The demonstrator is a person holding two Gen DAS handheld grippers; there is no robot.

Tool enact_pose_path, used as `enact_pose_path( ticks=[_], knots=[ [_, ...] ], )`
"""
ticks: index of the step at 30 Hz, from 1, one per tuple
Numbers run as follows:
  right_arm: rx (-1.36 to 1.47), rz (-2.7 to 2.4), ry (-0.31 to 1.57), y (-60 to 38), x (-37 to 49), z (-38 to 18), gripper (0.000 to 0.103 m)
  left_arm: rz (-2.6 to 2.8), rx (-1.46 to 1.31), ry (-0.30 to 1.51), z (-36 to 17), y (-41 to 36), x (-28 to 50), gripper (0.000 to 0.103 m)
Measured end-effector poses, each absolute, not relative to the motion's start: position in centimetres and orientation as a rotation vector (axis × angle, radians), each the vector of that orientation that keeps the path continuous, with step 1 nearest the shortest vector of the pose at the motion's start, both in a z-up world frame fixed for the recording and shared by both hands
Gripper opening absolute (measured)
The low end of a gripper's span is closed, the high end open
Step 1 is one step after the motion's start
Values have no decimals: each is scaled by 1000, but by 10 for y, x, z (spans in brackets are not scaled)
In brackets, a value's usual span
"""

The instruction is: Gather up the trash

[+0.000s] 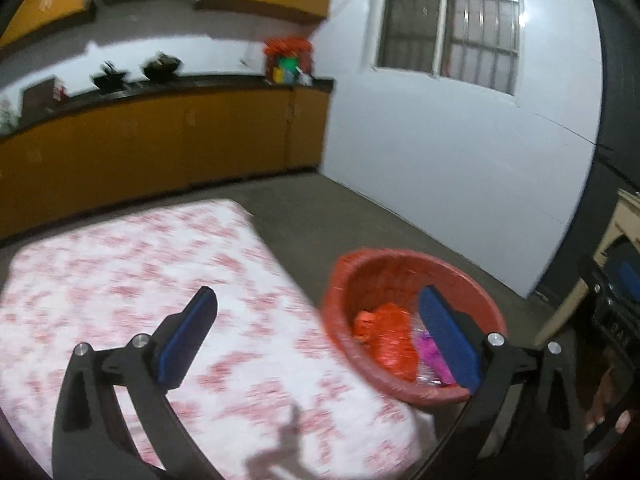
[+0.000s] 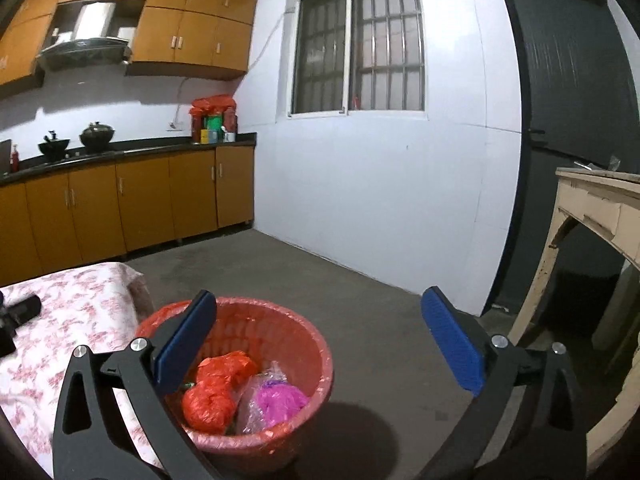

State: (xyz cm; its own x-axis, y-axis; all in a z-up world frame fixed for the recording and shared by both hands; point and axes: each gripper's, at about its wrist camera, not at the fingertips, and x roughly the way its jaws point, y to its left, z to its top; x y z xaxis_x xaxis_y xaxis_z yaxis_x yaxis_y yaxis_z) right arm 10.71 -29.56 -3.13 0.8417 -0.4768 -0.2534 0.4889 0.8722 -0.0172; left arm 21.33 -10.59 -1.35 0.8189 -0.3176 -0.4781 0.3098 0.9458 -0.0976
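Several bags binned: trash bags (image 2: 216, 392) lie in the red bin (image 2: 316, 344).
Left gripper (image 1: 316, 338): fingers spread, empty.
Right gripper (image 2: 320, 344): fingers spread, empty.
Left to do: seemingly nothing; the floral surface (image 1: 120, 264) shows no trash.

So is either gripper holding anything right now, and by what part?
Nothing is held. The left gripper and right gripper are both open and empty; the trash sits in the red bin.

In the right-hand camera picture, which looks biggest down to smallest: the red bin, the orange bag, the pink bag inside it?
1. Red bin, clearly largest; it holds the others.
2. Orange bag.
3. Pink bag, though it looks close to the orange bag in size and both are crumpled, so that order is unsure.
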Motion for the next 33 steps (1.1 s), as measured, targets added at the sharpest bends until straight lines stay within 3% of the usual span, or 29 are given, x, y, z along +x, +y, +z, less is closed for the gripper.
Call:
enact_pose_path(
  ticks=[9, 33],
  knots=[
    [76, -408, 282, -271, 79, -25, 101, -126, 22, 378, 17, -49, 137, 99],
    [-30, -291, 260, -199, 28, -23, 101, -4, -4, 412, 10, 1, 52, 99]
  ],
)
